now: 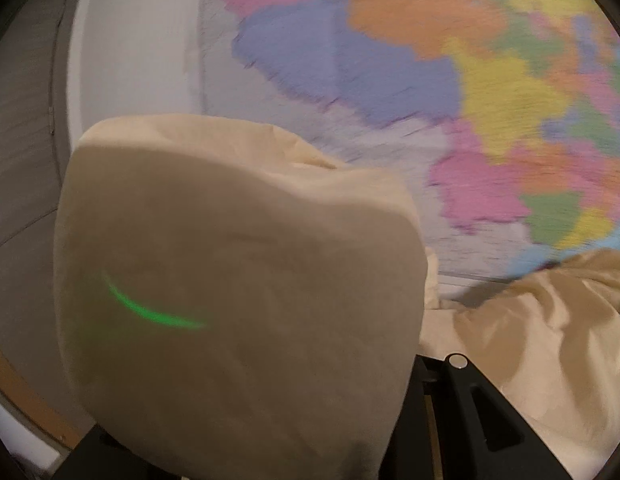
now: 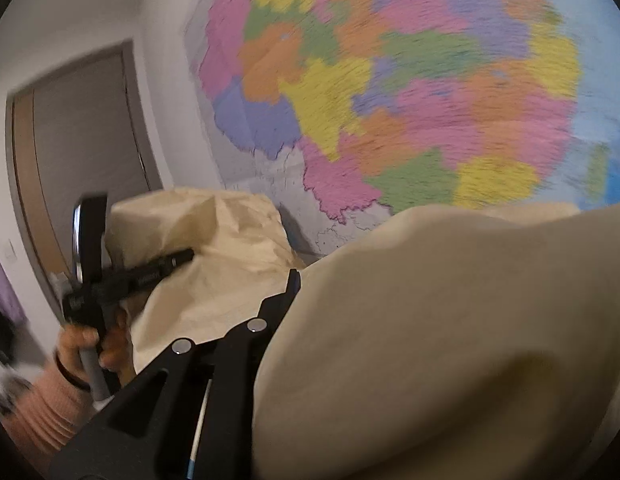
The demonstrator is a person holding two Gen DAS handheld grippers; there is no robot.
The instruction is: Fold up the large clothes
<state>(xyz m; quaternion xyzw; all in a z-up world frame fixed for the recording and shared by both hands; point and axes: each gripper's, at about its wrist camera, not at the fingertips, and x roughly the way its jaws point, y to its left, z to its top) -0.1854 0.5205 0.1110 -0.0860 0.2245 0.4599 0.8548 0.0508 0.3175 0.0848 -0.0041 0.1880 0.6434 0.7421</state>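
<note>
Left claw (image 1: 390, 420) first, from its own camera: cream cloth (image 1: 237, 280) drapes over its fingers and fills the space just ahead, so the pads are hidden, though the jaws stand narrow and seem to pinch a fold of it. More of the cloth (image 1: 550, 320) trails off to the claw's right, and beyond it hangs a coloured wall map (image 1: 390, 80). From the right camera, the right claw (image 2: 277, 312) is likewise nearly closed, with cloth (image 2: 430, 340) heaped over its right finger and apparently gripped; its tips are covered. To its left the other claw (image 2: 165, 264) shows from outside, biting into a raised bunch of cloth, held by a hand (image 2: 89, 344) in a pink sleeve (image 2: 41, 412); a door (image 2: 77, 152) stands behind. To fold well, I judge both claws should lift evenly and keep the span between them taut, so the cloth hangs flat before laying it down.
</note>
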